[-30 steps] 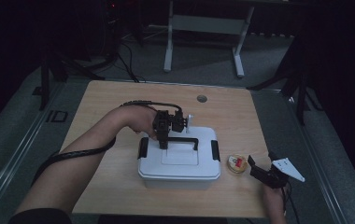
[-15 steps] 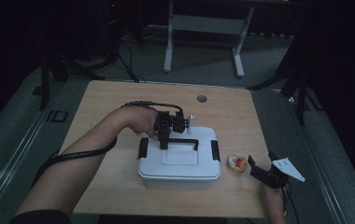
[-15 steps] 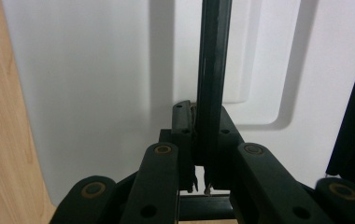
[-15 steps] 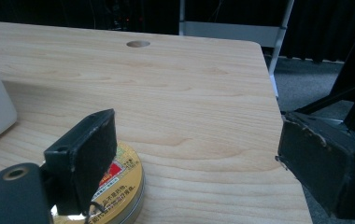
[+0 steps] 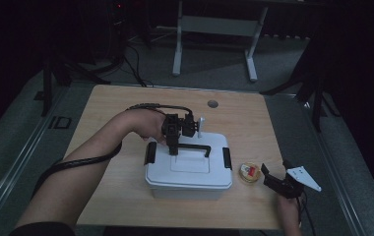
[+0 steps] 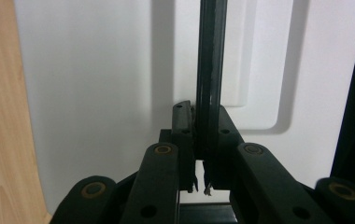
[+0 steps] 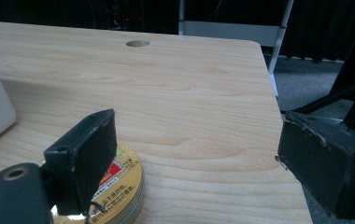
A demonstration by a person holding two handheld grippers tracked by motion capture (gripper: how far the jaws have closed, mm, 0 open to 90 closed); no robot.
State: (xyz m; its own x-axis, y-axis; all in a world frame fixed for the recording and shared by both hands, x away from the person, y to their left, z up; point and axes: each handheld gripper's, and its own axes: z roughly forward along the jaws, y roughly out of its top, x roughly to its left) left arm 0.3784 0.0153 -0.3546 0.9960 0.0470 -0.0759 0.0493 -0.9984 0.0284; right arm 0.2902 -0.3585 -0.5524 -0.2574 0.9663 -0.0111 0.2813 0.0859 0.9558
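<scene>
While the wooden table (image 5: 116,105) carries a white lidded box (image 5: 189,172) at its middle, the left gripper (image 5: 173,146) is clamped on the box's black handle (image 6: 210,70). The right gripper (image 5: 272,180) rests open beside a small round tin (image 5: 249,172) to the box's right.

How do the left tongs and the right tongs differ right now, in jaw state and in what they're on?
The left tongs are shut on the black handle of the white box's lid; the right tongs stand open, holding nothing. The left tongs point down over the box; the right tongs sit low beside the small round tin, right of the box. Both are black and hand-held.
</scene>
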